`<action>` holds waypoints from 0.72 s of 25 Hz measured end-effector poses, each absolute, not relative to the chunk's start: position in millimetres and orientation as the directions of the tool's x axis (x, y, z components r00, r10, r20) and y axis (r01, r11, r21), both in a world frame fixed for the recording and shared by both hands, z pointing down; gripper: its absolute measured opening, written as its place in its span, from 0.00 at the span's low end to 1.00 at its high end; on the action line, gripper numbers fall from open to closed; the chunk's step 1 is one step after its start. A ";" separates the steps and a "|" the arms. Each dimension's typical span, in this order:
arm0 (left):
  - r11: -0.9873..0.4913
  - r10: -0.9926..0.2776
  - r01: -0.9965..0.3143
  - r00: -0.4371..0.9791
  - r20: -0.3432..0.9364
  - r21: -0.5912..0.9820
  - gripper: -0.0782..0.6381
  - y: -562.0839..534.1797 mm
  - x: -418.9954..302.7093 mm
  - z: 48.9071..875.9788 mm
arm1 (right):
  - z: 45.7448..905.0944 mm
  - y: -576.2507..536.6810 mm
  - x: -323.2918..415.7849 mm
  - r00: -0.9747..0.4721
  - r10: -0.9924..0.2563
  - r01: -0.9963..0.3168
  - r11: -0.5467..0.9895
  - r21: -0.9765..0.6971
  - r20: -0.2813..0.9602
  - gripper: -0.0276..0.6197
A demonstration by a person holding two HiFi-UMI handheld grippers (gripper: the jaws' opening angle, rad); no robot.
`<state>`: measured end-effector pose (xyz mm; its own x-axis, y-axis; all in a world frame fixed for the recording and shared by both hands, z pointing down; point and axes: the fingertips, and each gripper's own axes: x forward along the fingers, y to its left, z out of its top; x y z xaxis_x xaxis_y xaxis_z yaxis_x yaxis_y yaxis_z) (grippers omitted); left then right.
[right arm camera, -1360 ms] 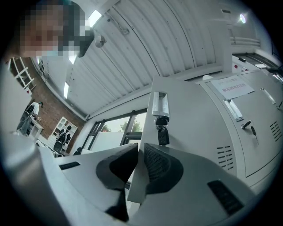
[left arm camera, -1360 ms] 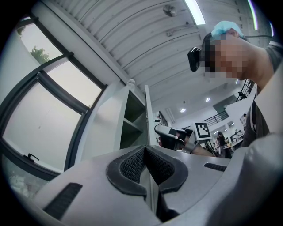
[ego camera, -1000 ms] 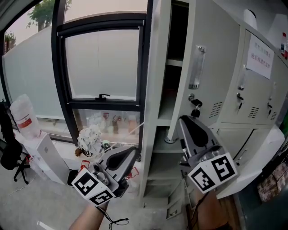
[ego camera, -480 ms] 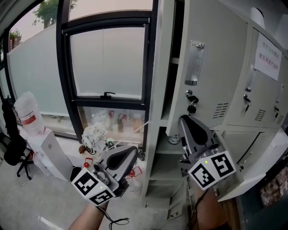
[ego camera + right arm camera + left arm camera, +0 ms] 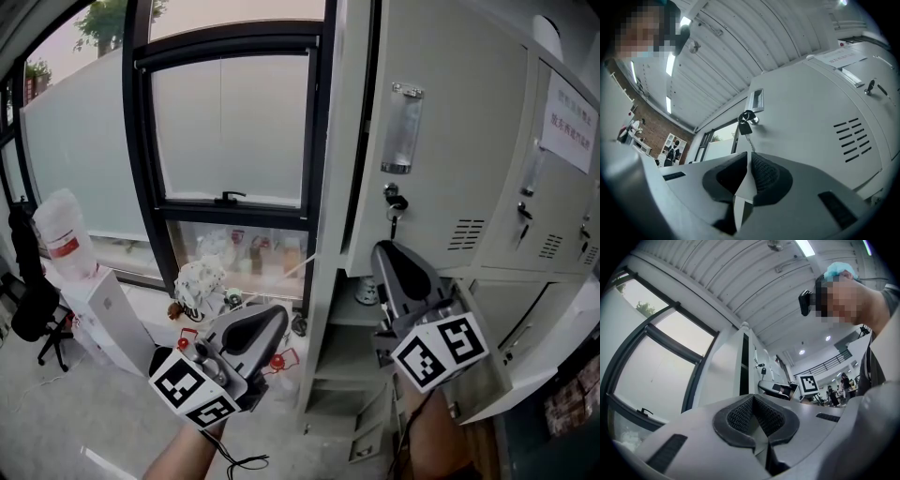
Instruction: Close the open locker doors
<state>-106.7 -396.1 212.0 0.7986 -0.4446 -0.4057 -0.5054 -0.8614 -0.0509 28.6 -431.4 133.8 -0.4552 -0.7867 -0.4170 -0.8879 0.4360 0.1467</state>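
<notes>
Right gripper (image 5: 392, 267): you hold it low at your right, forearm coming up from the bottom edge, jaws pointed up and forward. The jaws are pressed together with only a hairline slit between the pads, and nothing is in them. The tip sits at the lower edge of the upper locker door (image 5: 441, 141), just under the key (image 5: 744, 123) hanging in its lock; whether tip and door touch cannot be told. Left gripper (image 5: 255, 330): you hold it low at your left, well apart from the lockers, angled up and to the right. Its jaws are also closed and empty, with the pads meeting at the tip. Count: two grippers; two doors off their frames. The upper door stands ajar, with a dark gap showing along its left edge. The lower door (image 5: 487, 361) is swung out, just right of the right gripper. Beyond them, two closed doors each show a lock, and one carries a paper notice (image 5: 567, 122). To the left are a window (image 5: 225, 141) and a plastic bottle (image 5: 61, 234) on a white box (image 5: 103, 314).
</notes>
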 end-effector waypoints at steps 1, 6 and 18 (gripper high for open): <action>-0.861 -0.445 -0.506 0.798 -0.406 -0.050 0.12 -397.4 -106.4 212.2 | 134.6 -433.5 29.1 -0.455 -0.787 -0.888 0.437 0.145 -0.415 0.07; -0.859 -0.448 -0.509 0.796 -0.406 -0.049 0.12 -404.3 -104.9 210.3 | 136.0 -442.3 31.7 -0.456 -0.791 -0.887 0.442 0.134 -0.408 0.07; -0.860 -0.446 -0.508 0.797 -0.408 -0.053 0.12 -419.4 -95.9 207.0 | 139.0 -459.7 36.5 -0.456 -0.791 -0.886 0.449 0.118 -0.407 0.07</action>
<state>-95.9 -419.4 207.0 0.7967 -0.4458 -0.4081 -0.5081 -0.8597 -0.0528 36.5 -459.7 139.0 -0.4558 -0.7915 -0.4072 -0.8856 0.4493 0.1180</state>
